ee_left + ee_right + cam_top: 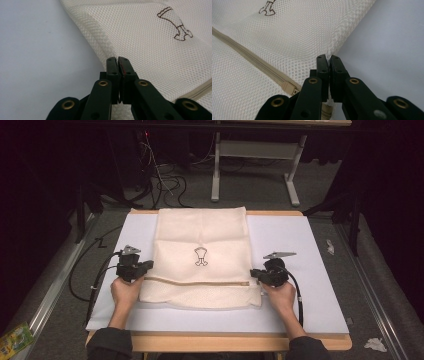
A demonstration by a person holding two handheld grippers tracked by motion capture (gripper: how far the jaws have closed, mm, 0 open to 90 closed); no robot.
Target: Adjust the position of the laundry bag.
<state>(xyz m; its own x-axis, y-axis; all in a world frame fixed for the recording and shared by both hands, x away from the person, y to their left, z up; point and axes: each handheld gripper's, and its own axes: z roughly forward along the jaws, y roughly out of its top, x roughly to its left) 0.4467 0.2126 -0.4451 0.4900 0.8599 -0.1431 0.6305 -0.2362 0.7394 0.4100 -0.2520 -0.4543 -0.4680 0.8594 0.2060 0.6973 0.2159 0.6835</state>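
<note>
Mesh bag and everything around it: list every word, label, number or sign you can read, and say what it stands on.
No readable words or numbers anywhere.
Mesh bag: a small brown outline drawing, a picture and not lettering; it also shows in the left gripper view.
Green packet on the floor at the lower left: printed, but too small and blurred to read.
Left gripper and right gripper: no markings.

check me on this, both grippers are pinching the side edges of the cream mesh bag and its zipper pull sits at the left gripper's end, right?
Not quite. The zipper pull sits at the right gripper end, as the right gripper view shows. Both grippers do pinch the mesh bag at its side edges, left gripper included.
</note>
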